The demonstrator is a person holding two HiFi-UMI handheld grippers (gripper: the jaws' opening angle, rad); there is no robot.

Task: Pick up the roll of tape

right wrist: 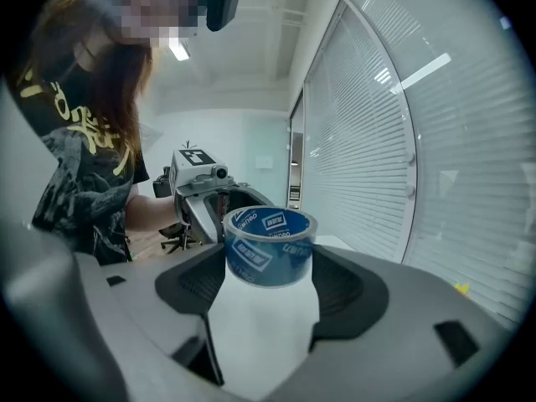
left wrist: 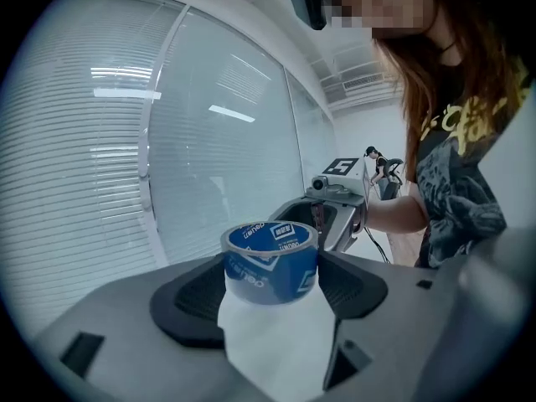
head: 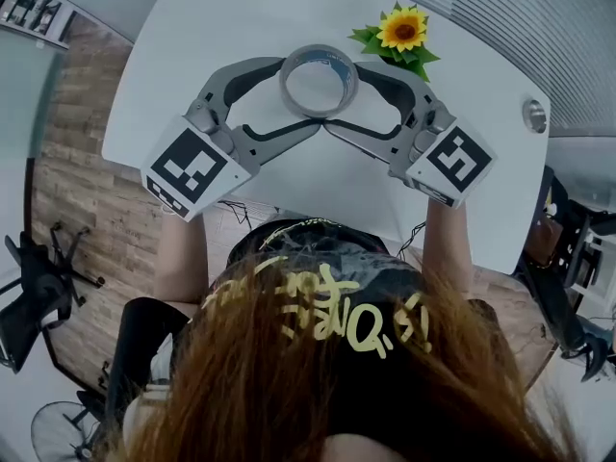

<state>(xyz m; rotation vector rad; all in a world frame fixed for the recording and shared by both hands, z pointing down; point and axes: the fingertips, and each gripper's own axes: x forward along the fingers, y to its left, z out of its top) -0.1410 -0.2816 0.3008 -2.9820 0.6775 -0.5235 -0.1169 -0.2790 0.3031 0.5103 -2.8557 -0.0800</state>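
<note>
Blue roll of printed adhesive tape [head: 322, 56] lies flat on white table [head: 241, 17], near far edge, about mid-width. Left gripper [head: 296, 97] and right gripper [head: 346, 97] flank it from either side, each with grey jaws spread wide and the roll between the tips; contact not clear. Yellow artificial sunflower with green leaves [head: 402, 30] just beside roll, toward far right corner.
</note>
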